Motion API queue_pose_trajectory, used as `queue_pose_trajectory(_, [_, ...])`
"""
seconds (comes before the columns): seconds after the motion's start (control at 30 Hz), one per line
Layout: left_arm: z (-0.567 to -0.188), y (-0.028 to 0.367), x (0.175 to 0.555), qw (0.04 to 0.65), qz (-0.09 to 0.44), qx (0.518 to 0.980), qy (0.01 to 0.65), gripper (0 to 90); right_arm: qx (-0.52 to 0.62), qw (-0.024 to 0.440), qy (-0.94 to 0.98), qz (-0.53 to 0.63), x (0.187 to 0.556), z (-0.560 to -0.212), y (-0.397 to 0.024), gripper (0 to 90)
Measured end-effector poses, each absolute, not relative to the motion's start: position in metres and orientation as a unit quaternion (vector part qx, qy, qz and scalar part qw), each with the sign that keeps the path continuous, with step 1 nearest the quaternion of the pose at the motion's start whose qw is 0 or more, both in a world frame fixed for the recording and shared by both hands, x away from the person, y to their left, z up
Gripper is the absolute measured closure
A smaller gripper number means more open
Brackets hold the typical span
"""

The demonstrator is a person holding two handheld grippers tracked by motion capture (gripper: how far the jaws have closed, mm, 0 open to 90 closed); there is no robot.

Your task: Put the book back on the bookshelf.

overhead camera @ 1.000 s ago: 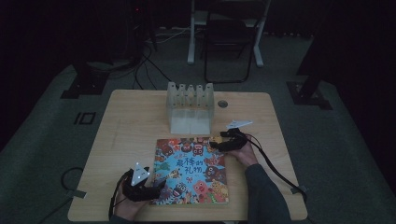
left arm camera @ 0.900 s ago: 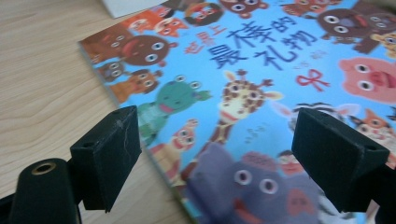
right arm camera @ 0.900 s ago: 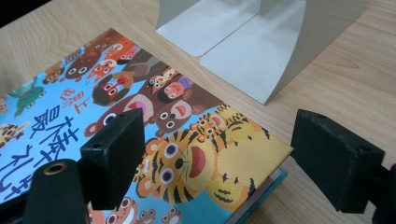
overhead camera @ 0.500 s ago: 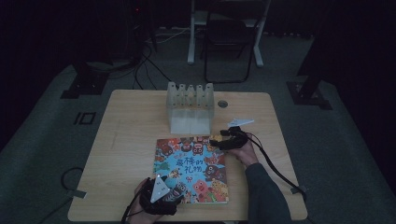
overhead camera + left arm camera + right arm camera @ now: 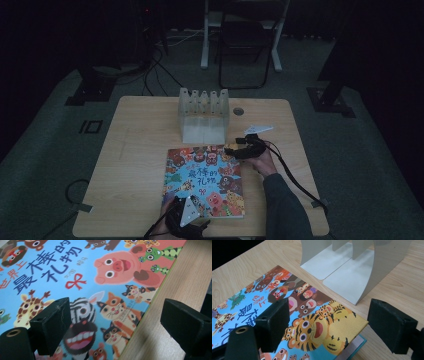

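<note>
i have the picture book (image 5: 204, 181) lying flat on the wooden table (image 5: 140, 150), cover up, in front of the pale divider rack (image 5: 203, 116), and i've brought a gripper to each end of it so i can take it by two edges at once. my left gripper (image 5: 186, 216) sits at the book's near edge; its jaws have just been opening and now stand wide, one over the cover (image 5: 82, 277) and one over bare table (image 5: 160, 322), with the book's edge running between them and nothing pinched. my right gripper (image 5: 239, 150) is at the far right corner, jaws also spread wide, straddling that corner (image 5: 337, 332) without pressing on it (the cover looks a little lifted there, a grey-blue page edge showing beneath). the rack stands just beyond that corner, so i judge the book is meant for one of its slots.

the book itself is a thin, glossy hardback, bright blue, crowded with cartoon animals: a pig, tigers, cats, a zebra, with large dark blue characters and a small red bow.
</note>
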State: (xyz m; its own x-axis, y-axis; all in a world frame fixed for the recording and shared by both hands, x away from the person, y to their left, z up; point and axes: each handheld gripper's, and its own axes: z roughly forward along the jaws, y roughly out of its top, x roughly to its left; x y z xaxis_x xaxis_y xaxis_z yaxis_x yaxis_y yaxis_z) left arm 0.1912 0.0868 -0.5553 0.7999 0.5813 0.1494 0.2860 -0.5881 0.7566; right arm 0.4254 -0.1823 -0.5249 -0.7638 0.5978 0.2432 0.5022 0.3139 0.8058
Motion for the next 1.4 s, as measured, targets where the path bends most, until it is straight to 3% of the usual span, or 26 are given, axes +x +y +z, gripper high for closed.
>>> queue_pose_trajectory(0.27, [-0.562,0.072,0.194,0.37,0.227,0.868,0.241,10.4,0.343,0.048,0.811,0.471,0.426,-0.528,-0.181,17.6])
queue_pose_trajectory(0.4, [-0.564,0.067,0.195,0.367,0.238,0.866,0.243,12.1,0.321,0.022,0.804,0.5,0.424,-0.522,-0.179,23.6])
queue_pose_trajectory(0.53, [-0.56,0.071,0.197,0.376,0.264,0.852,0.251,16.0,0.309,0.036,0.815,0.49,0.422,-0.516,-0.169,23.5])
queue_pose_trajectory(0.7, [-0.555,0.084,0.202,0.393,0.249,0.842,0.274,16.1,0.322,0.054,0.82,0.469,0.424,-0.521,-0.174,23.2])
queue_pose_trajectory(1.07, [-0.556,0.078,0.194,0.399,0.236,0.85,0.251,15.2,0.346,0.049,0.833,0.428,0.43,-0.552,-0.179,20.3])
queue_pose_trajectory(1.4, [-0.559,0.079,0.191,0.396,0.224,0.856,0.246,14.9,0.351,0.05,0.837,0.417,0.433,-0.557,-0.177,20.5])
